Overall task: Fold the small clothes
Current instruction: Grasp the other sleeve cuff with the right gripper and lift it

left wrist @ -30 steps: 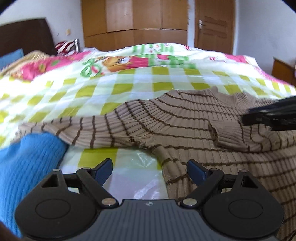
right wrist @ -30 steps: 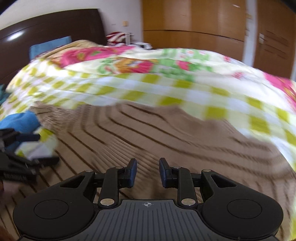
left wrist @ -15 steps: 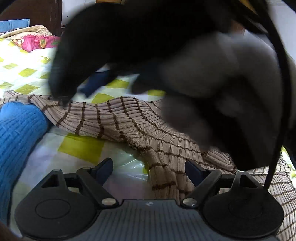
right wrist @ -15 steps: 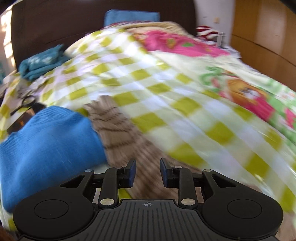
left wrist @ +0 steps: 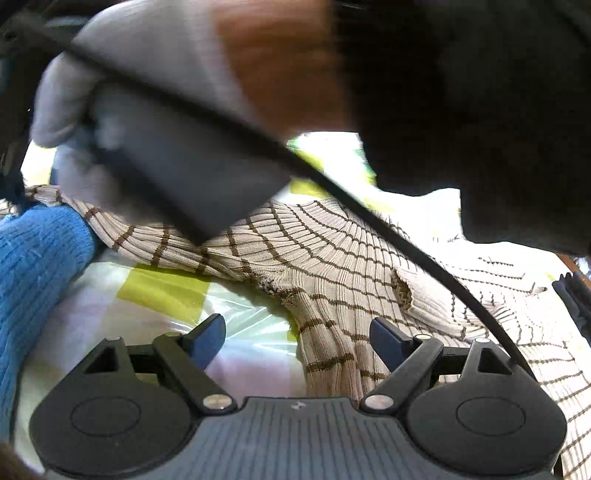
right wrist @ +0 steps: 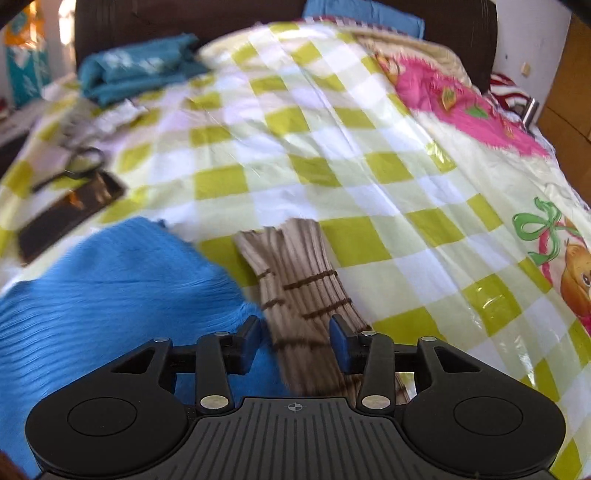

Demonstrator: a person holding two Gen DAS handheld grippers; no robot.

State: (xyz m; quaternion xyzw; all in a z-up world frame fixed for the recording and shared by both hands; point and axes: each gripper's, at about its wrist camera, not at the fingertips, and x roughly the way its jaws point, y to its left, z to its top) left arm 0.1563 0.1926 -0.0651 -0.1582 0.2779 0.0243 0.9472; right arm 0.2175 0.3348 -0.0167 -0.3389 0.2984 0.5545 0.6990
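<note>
A beige ribbed sweater with brown stripes (left wrist: 332, 258) lies spread on the checked bed cover (left wrist: 162, 291). My left gripper (left wrist: 297, 334) hangs open just above the sweater's side below the armpit, with nothing gripped. One long sleeve (right wrist: 299, 280) runs out to its cuff. My right gripper (right wrist: 295, 341) hovers over that sleeve; its jaws are closing with the sleeve lying between them, and the pads do not visibly press on it. In the left wrist view a gloved hand (left wrist: 155, 66) and a black cable (left wrist: 369, 218) cover the upper part.
A blue knit garment (right wrist: 96, 295) lies against the sleeve's left side, also seen as blue knit (left wrist: 33, 266). Scissors (right wrist: 79, 166), a dark flat case (right wrist: 70, 214) and a folded teal cloth (right wrist: 136, 74) lie at the far left. A dark headboard (right wrist: 221, 18) stands behind.
My right gripper swept left across the sweater to the sleeve end, and its jaws stand wider. The hand holding it moved across the left wrist view and now fills its top.
</note>
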